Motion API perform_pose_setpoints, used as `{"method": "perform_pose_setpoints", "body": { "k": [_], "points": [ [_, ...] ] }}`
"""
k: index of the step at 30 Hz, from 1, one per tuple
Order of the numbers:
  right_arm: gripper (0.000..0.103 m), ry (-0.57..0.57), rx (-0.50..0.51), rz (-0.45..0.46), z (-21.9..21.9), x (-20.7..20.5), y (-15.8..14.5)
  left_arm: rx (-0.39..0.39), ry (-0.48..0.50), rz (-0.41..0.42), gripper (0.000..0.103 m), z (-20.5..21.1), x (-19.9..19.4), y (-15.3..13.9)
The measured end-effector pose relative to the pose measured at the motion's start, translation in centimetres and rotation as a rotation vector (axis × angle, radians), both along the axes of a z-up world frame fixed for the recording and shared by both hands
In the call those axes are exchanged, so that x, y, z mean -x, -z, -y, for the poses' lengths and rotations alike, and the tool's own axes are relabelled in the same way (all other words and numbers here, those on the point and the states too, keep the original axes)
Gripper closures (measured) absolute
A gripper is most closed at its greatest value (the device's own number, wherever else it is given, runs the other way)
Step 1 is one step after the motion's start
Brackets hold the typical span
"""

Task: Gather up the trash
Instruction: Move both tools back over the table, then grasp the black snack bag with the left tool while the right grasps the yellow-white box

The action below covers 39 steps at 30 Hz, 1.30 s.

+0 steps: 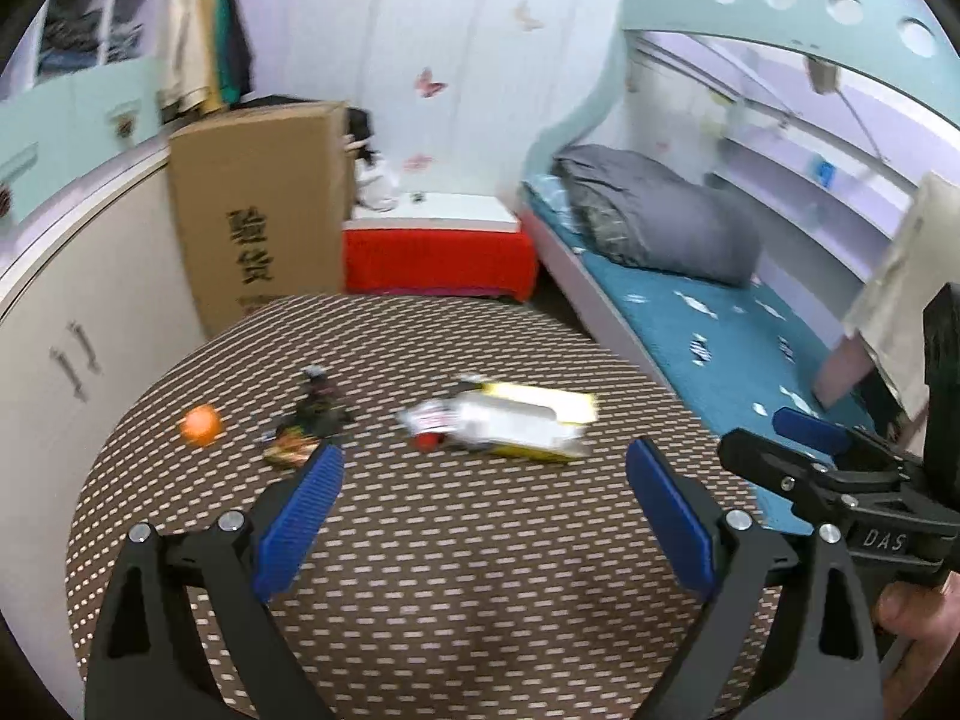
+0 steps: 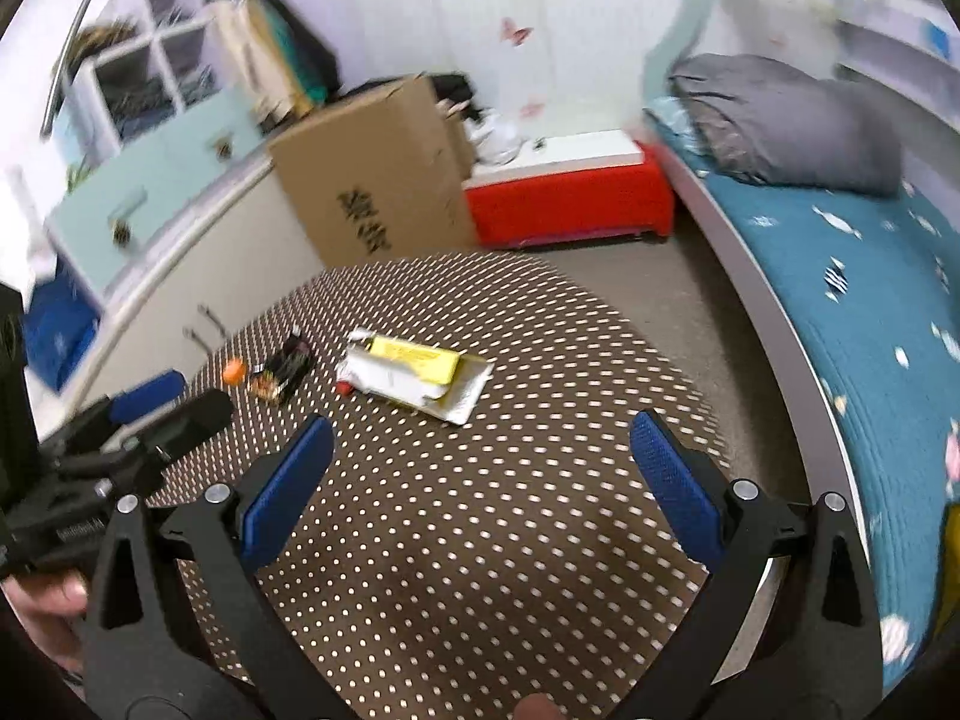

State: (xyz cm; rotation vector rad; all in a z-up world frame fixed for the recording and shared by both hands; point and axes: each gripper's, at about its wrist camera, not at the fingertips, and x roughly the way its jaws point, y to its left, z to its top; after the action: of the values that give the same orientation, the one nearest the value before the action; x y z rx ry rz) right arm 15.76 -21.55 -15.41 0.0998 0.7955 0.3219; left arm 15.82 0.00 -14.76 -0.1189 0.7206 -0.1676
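Round dotted brown tabletop (image 1: 456, 570) with crumpled yellow-white packaging (image 1: 510, 420), both grippers (image 1: 483, 510) (image 2: 480, 480) wide apart, empty.

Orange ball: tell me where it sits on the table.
The orange ball lies on the dotted table toward its left side in both wrist views, just left of the dark wrappers, with the yellow box farther right.

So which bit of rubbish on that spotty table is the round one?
The small orange ball-like piece, farthest left. The yellow-and-white torn package is flat and boxy; the dark wrapper pile between them is crumpled.
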Motion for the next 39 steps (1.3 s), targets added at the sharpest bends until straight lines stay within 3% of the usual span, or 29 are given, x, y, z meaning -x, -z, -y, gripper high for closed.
{"method": "perform_pose_setpoints", "body": {
  "k": [7,14,18,19,22,26,28,39],
  "points": [
    [0.006,-0.117,0.114,-0.076,-3.9,-4.2,3.8,-0.018,-0.092,-0.059,0.01,-5.1,-2.6,3.5],
    [0.006,-0.272,0.201,-0.082,-6.8,-8.6,6.1,-0.093,-0.114,-0.096,0.01,-6.6,-7.3,6.3],
    [0.007,-0.341,0.168,-0.119,-7.5,-10.9,7.6,-0.132,-0.103,-0.134,0.01,-6.8,-9.8,8.1],
    [0.012,-0.354,0.157,-0.13,-7.5,-11.0,7.8,-0.135,-0.097,-0.146,0.013,-6.7,-10.2,8.4],
    [0.025,-0.367,0.149,-0.117,-7.2,-10.2,7.4,-0.126,-0.061,-0.194,0.045,-6.6,-11.1,9.4],
    [0.029,-0.355,0.101,-0.123,-5.8,-7.9,7.1,-0.12,-0.028,-0.178,0.069,-6.2,-10.3,9.3],
    [0.03,-0.342,0.09,-0.124,-5.3,-6.7,6.9,-0.081,-0.019,-0.183,0.069,-6.2,-9.4,9.1],
    [0.034,-0.224,0.01,-0.119,-1.3,-0.5,5.9,-0.023,-0.03,-0.173,0.071,-5.8,-1.9,9.4]
  ]
}}
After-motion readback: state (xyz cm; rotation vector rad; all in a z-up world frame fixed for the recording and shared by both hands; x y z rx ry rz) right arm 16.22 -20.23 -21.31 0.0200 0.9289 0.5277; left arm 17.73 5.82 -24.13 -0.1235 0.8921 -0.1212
